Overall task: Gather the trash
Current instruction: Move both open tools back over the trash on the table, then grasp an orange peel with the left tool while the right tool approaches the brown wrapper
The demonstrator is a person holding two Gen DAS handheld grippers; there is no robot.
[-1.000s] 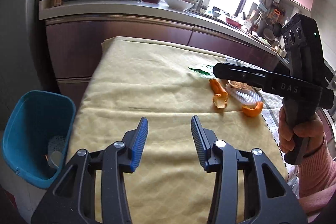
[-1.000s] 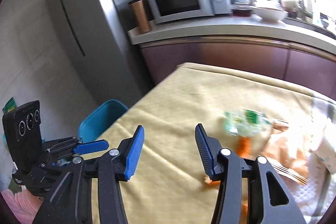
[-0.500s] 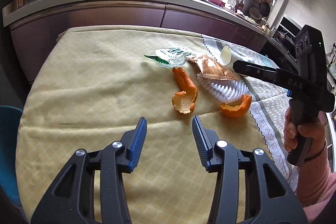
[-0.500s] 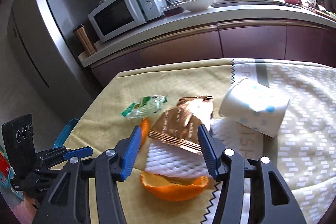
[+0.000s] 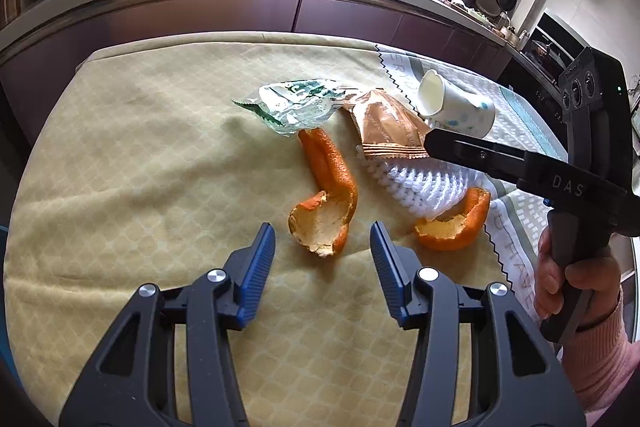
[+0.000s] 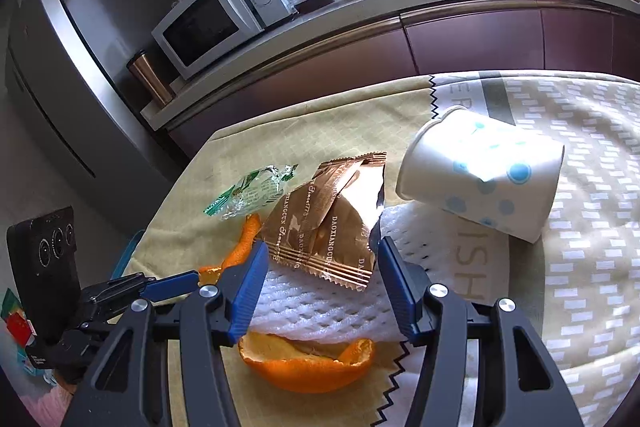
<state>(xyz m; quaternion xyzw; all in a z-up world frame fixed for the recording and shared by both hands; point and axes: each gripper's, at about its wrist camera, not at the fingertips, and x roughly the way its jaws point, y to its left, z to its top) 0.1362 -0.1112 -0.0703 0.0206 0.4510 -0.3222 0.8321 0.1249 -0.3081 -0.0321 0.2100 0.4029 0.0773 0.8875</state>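
A long curled orange peel (image 5: 332,187) lies on the yellow tablecloth (image 5: 140,167). My left gripper (image 5: 321,230) hangs just before its near end; the jaws are opening and the pads touch nothing. A second peel (image 6: 308,367) lies under a white foam net (image 6: 320,303). On the net rests a brown foil wrapper (image 6: 328,223). My right gripper (image 6: 324,245) stands open over that wrapper's near edge without pressing it. Behind lie a green-printed clear wrapper (image 6: 252,191) and a dotted paper cup (image 6: 480,179) on its side.
A grey-and-white patterned cloth (image 6: 580,267) covers the table's right part. A kitchen counter with a microwave (image 6: 216,15) runs behind the table, beside a fridge (image 6: 80,39). A sliver of a blue bin (image 6: 128,251) shows past the table's left edge. A hand (image 5: 568,279) holds the right gripper.
Both grippers have swung from the blue bin side over to the trash pile and come down closer to it. Their jaws stand a little wider than before.
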